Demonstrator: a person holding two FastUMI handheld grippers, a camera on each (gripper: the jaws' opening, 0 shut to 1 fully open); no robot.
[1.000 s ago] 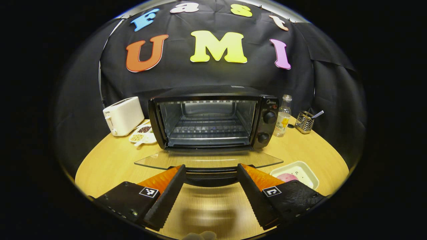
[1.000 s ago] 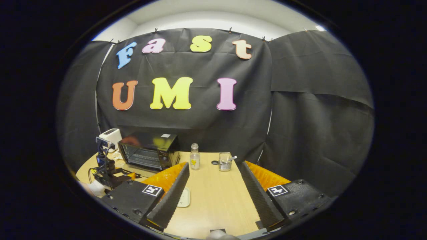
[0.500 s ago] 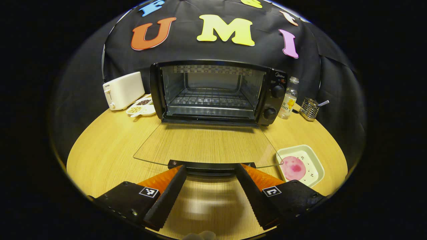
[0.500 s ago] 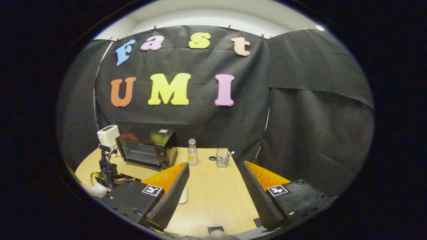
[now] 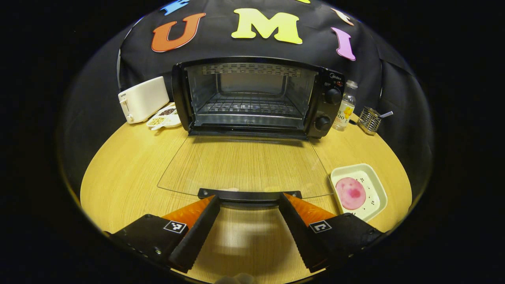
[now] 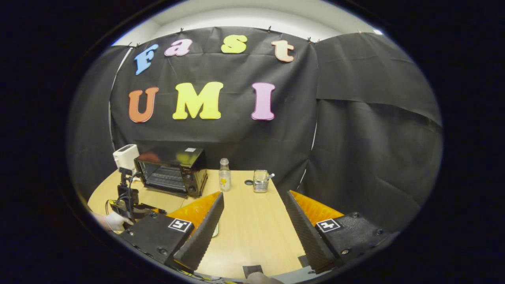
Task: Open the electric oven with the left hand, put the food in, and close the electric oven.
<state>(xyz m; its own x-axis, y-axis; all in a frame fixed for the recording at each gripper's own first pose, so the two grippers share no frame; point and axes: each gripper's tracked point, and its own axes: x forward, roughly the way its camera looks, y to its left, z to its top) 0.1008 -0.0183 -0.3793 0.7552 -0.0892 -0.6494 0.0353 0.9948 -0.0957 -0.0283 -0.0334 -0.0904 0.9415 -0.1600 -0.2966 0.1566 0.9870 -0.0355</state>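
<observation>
Risk: the clear glass oven door [image 5: 242, 165] lay flat and open, its black bar handle [image 5: 249, 194] just at the left gripper [image 5: 249, 209]. Bumping it could've swung it back up, I'd guess.
Left fingers: apart, clamped on nothing.
Right gripper [image 6: 252, 205]: fingers apart, empty, well back from the black electric oven [image 6: 171, 170].
Food: pink round patty [image 5: 350, 193] in the white square dish [image 5: 375, 185] on the wooden table [image 5: 126, 165], right of the door.
Oven facing: mouth toward the left gripper, long axis side to side.
</observation>
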